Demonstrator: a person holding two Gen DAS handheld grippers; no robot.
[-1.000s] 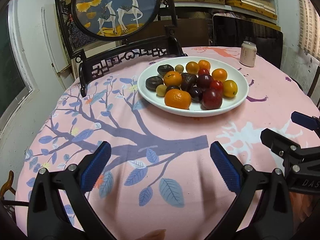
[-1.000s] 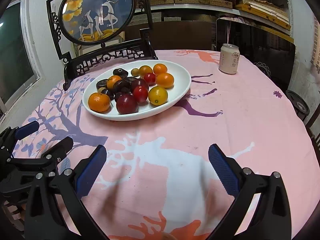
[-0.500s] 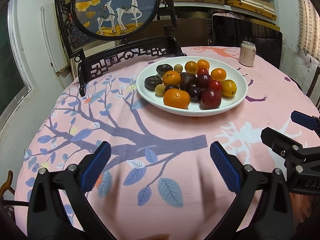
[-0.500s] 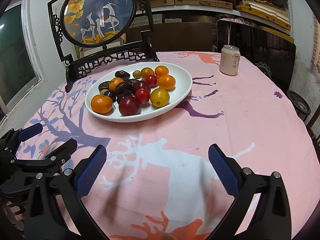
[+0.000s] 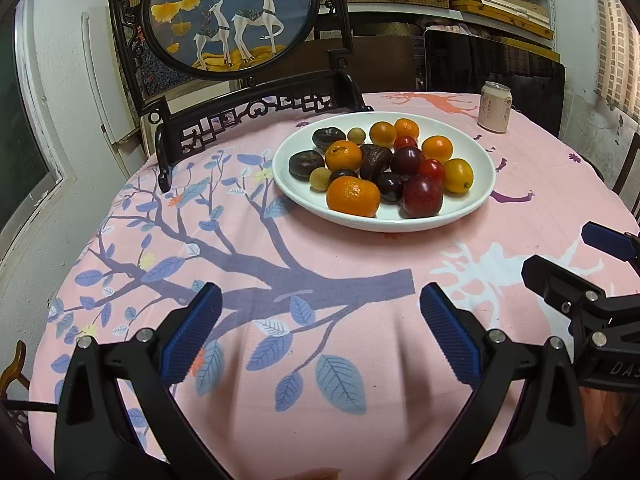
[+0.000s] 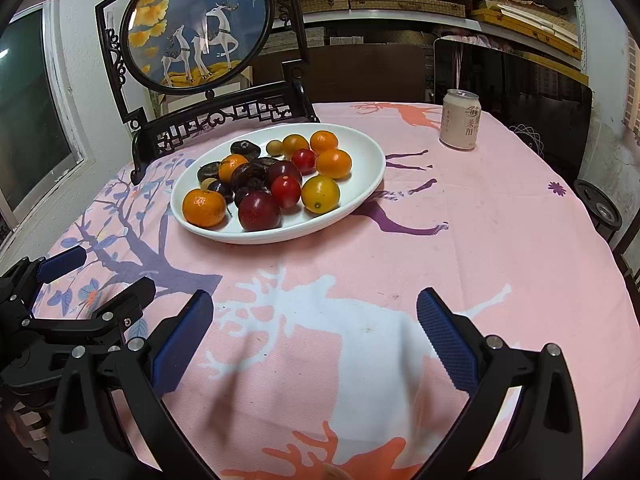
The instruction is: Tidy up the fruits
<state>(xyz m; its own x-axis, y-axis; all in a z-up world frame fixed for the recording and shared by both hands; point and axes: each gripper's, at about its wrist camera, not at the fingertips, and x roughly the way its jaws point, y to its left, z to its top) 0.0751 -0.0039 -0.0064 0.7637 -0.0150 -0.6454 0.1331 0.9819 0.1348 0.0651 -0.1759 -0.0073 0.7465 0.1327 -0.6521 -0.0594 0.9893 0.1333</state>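
A white oval plate point(image 5: 476, 152) point(image 6: 360, 148) holds several mixed fruits: oranges such as the front one point(image 5: 353, 196) point(image 6: 204, 208), dark red plums point(image 5: 422, 197) point(image 6: 259, 212), a yellow fruit point(image 5: 458, 176) point(image 6: 320, 194), dark brown fruits and small green ones. My left gripper point(image 5: 320, 328) is open and empty, low over the tablecloth in front of the plate. My right gripper point(image 6: 314, 334) is open and empty, also in front of the plate. Each gripper shows at the edge of the other's view.
A round table has a pink cloth point(image 5: 280, 260) point(image 6: 480, 240) printed with a tree and deer. A drink can point(image 5: 495, 107) point(image 6: 460, 119) stands at the back right. A dark wooden stand with a round deer picture point(image 5: 232, 12) point(image 6: 196, 24) stands behind the plate.
Both views have shifted slightly, so the plate sits a little differently in each view. Both grippers stay open and empty.
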